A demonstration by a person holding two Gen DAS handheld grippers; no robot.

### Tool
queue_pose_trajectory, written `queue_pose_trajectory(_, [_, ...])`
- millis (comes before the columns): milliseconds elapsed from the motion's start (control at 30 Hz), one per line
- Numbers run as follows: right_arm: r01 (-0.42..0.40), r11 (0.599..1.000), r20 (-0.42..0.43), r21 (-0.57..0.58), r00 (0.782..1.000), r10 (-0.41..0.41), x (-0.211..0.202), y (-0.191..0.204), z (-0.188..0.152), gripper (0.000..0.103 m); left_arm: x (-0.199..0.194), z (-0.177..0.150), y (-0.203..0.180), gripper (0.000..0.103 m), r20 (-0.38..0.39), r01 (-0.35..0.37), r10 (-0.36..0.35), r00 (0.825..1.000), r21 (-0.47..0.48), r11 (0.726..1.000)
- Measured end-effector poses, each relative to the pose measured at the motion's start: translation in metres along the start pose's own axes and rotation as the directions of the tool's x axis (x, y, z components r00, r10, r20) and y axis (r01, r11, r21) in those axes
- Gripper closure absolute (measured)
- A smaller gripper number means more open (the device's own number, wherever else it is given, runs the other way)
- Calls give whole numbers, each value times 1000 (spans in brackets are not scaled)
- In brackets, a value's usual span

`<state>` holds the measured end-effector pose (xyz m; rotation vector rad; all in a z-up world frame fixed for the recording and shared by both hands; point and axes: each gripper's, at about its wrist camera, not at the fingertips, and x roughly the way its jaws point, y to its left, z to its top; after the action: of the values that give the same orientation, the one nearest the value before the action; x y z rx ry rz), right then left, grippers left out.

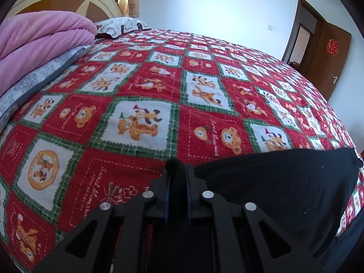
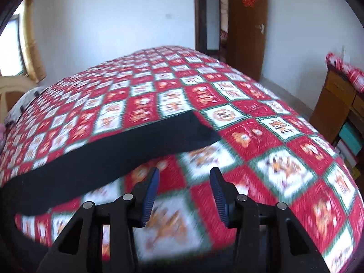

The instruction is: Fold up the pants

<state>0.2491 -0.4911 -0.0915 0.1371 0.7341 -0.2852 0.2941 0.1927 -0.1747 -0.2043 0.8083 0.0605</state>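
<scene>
Your left tongs are clamped on the black pants; right tongs stand apart over the bedspread, printed "Sweet Moments".

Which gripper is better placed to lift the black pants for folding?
Left. The left hand-held gripper is shut on the black pants. The right hand-held gripper is open over the bedspread, holding nothing.

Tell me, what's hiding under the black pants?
The black pants lie on the red teddy-bear bedspread, which shows all around them. Whatever else sits beneath is covered by the cloth.
</scene>
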Motion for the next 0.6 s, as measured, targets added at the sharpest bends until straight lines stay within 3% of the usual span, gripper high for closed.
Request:
queue_pose_trajectory(200, [-14, 998, -91, 58, 996, 19, 72, -23, 49, 55, 4, -3, -1, 91, -9, 2, -2, 1000, -3, 1000])
queue_pose_trajectory(600, [-64, 998, -169, -17, 984, 60, 175, -11, 96, 55, 7, -5, -4, 91, 1, -10, 10, 1000, 6, 1000])
